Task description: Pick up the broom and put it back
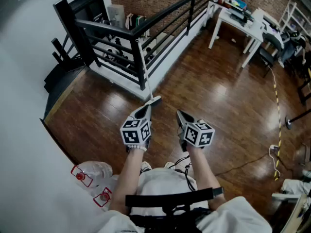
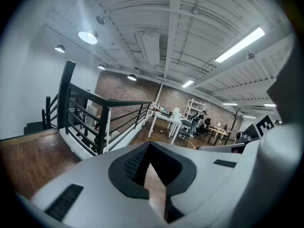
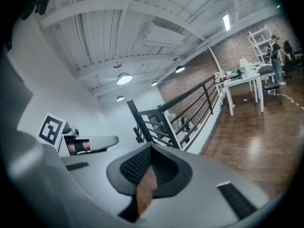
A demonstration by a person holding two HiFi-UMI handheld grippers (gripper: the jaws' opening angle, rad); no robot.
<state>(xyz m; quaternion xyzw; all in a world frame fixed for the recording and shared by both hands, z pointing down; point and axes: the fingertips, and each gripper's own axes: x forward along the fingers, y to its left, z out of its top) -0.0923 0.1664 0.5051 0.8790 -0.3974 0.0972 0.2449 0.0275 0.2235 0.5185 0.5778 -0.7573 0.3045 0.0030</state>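
I can make out no broom in any view. In the head view my left gripper (image 1: 151,101) and my right gripper (image 1: 179,112) are held side by side in front of the body, above the dark wooden floor (image 1: 214,96), both pointing forward and slightly down. In the left gripper view the left gripper (image 2: 150,144) has its jaws closed tip to tip with nothing between them. The right gripper (image 3: 151,146) looks the same in its own view, shut and empty. Each gripper shows at the edge of the other's view.
A black railing (image 1: 146,28) on a white base guards a stairwell ahead on the left. White tables (image 1: 243,21) and chairs stand at the far right, where a person (image 3: 275,46) is. A yellow-black cord (image 1: 277,96) runs along the floor. A white wall (image 1: 24,144) is close on the left.
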